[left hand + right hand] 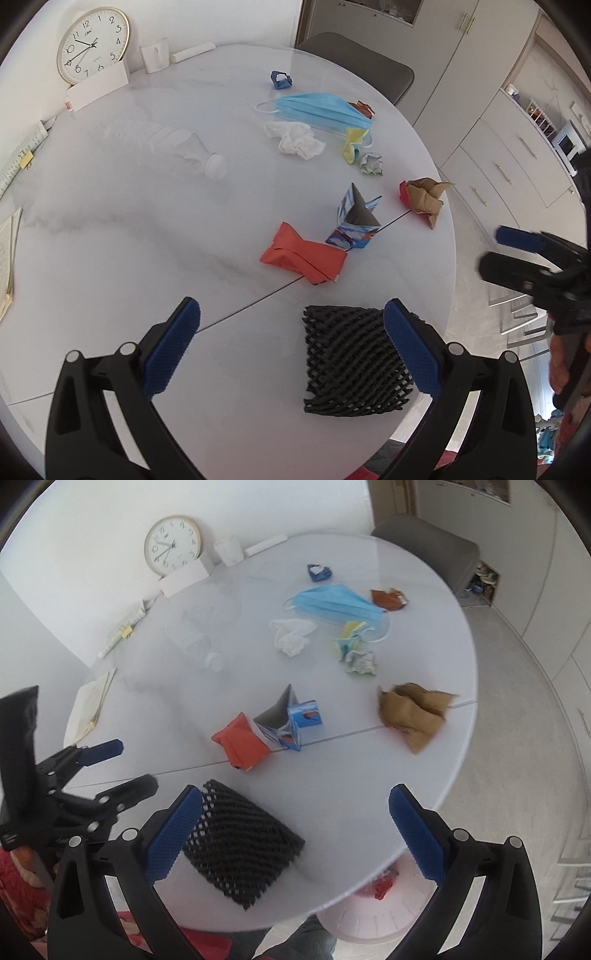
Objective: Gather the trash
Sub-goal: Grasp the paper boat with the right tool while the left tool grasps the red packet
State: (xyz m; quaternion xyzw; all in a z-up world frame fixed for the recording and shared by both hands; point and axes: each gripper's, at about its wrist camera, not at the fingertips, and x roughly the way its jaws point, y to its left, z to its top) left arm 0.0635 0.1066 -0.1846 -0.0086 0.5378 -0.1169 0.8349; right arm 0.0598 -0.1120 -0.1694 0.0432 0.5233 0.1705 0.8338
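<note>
Trash lies scattered on a round white table. Nearest is a black foam net. Beyond it lie an orange packet, a blue carton, crumpled brown paper, a white tissue, a blue face mask and a clear bottle. My left gripper hovers open, its right finger over the net. My right gripper is open above the net and table edge.
A pink bin holding red scraps stands under the table's near edge. A clock, a cup and papers sit at the far and left sides. A grey chair stands behind the table, cabinets to the right.
</note>
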